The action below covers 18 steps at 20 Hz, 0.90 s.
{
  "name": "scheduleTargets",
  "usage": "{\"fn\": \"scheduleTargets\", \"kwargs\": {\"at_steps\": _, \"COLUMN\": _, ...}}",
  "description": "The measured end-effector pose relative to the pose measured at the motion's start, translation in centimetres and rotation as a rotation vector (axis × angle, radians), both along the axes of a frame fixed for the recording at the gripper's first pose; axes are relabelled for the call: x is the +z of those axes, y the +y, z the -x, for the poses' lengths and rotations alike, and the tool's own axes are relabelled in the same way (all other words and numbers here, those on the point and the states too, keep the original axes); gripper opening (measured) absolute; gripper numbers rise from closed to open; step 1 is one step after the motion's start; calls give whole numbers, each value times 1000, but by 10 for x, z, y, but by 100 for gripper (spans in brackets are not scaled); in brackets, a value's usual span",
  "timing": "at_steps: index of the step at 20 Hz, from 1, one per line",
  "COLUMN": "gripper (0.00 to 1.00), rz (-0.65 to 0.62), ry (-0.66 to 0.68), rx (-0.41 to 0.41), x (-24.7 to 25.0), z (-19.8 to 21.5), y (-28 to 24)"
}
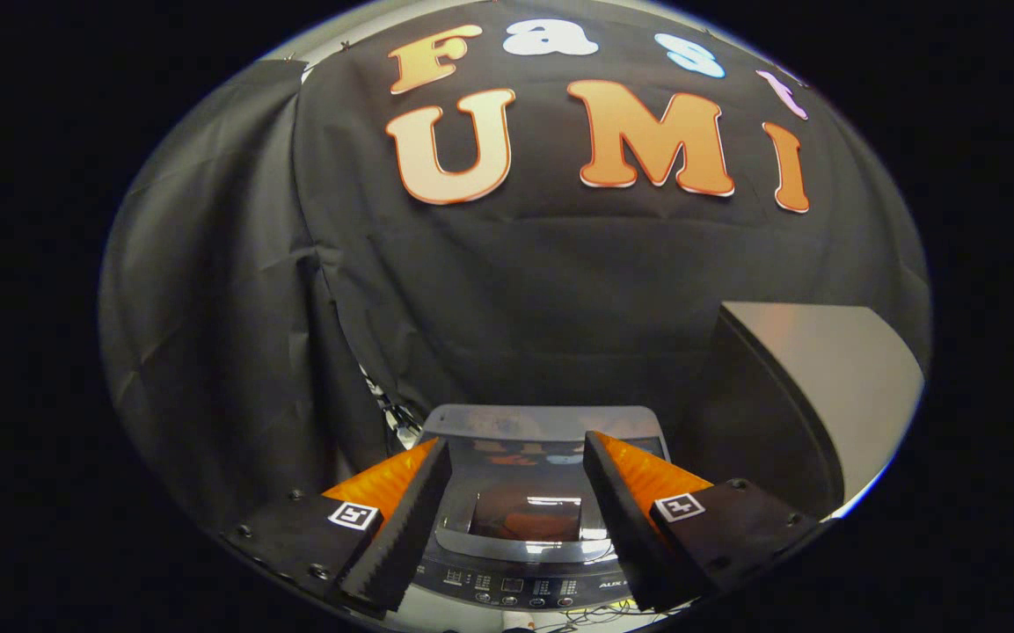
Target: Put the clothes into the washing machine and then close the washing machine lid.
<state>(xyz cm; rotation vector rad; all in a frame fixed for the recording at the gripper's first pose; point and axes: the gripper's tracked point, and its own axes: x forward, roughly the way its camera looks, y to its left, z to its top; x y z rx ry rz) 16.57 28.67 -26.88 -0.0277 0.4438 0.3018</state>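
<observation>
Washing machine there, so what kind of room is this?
Probably a test booth, not a real laundry room: a washing machine with its lid shut stands before a black cloth wall. The gripper hovers above, fingers open.

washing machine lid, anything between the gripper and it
Nothing visible stands between them. The gripper is open and empty, its fingers framing the washing machine lid, which lies flat over the tub just beyond them.

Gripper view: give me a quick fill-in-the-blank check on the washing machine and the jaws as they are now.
1. The lid of the washing machine lies ____ over the tub.
2. The jaws of the gripper stand ____, holding nothing.
3. The washing machine sits ____ the spread fingers, just ahead.
4. The control panel runs along the machine's ____ edge, closest to the gripper.

Missing words: closed; open; between; near
</observation>
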Motion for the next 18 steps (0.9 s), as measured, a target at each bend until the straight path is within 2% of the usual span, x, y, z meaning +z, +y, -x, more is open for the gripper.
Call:
{"fn": "scheduleTargets", "kwargs": {"at_steps": 6, "gripper": 98, "rz": 8, "ry": -97, "rx": 9, "x": 75, "z": 38, "y": -19}}
{"fn": "scheduleTargets", "kwargs": {"at_steps": 11, "gripper": 98, "rz": -5, "ry": -200, "rx": -2, "x": 143, "z": 87, "y": -63}}
{"fn": "scheduleTargets", "kwargs": {"at_steps": 18, "gripper": 98, "rz": 29, "ry": -345, "rx": -124, "x": 237, "z": 159, "y": -175}}
